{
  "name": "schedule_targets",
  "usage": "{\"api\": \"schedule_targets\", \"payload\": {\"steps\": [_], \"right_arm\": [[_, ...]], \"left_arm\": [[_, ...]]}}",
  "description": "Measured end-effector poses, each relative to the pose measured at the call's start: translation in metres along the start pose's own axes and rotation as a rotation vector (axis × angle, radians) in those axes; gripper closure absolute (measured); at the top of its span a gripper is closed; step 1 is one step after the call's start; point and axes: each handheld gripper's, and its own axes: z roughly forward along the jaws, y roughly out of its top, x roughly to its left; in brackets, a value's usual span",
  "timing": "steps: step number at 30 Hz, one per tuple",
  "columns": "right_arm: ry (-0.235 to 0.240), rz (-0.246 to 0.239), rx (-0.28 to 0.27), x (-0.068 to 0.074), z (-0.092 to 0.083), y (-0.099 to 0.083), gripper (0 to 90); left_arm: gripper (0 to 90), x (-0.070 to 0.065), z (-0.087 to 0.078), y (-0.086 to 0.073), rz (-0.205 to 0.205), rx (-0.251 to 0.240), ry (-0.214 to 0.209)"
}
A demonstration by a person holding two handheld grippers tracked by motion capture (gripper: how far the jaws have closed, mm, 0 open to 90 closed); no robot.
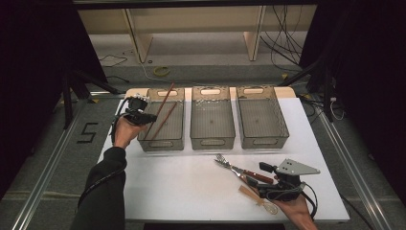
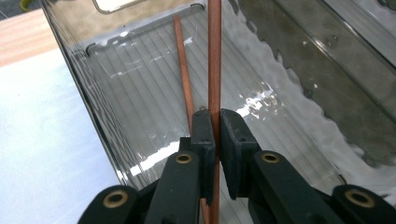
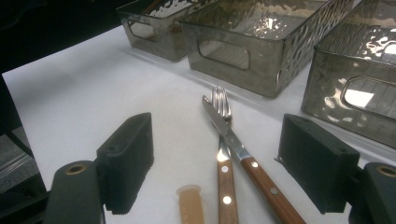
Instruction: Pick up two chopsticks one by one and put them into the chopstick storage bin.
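Chopstick (image 2: 214, 70) clenched by left tool (image 2: 217, 140) inside bin (image 2: 88, 79); right tool (image 3: 215, 172) released.

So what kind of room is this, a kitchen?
Probably not a kitchen; more likely a lab or test room. A white table stands between dark curtains, loose black cables trail over the floor, and three smoky see-through plastic bins wait for sorting cutlery.

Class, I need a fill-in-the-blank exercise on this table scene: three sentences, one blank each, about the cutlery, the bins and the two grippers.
1. The left gripper is shut on a ____.
2. The number of clear bins at the table's far side is ____.
3. The knife lies across the ____, between the open jaws of the right gripper.

Missing words: chopstick; three; fork
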Motion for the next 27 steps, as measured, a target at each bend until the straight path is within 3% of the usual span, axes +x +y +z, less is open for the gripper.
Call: {"api": "schedule_targets", "payload": {"steps": [4, 10, 18, 27], "right_arm": [[0.000, 0.000, 0.000, 0.000, 0.000, 0.000, 27.2], [-0.001, 0.001, -0.001, 0.000, 0.000, 0.000, 27.1], [-0.003, -0.006, 0.016, -0.001, 0.000, 0.001, 27.2], [-0.001, -0.024, 0.048, 0.001, 0.002, 0.002, 27.2]], "left_arm": [[82.3, 0.002, 0.002, -0.002, -0.026, 0.001, 0.004], [67.3, -0.001, -0.003, -0.001, -0.028, -0.003, 0.002], [46.2, -0.014, -0.024, -0.007, -0.027, -0.077, -0.065], [34.5, -0.029, -0.042, -0.032, -0.026, -0.176, -0.145]]}}
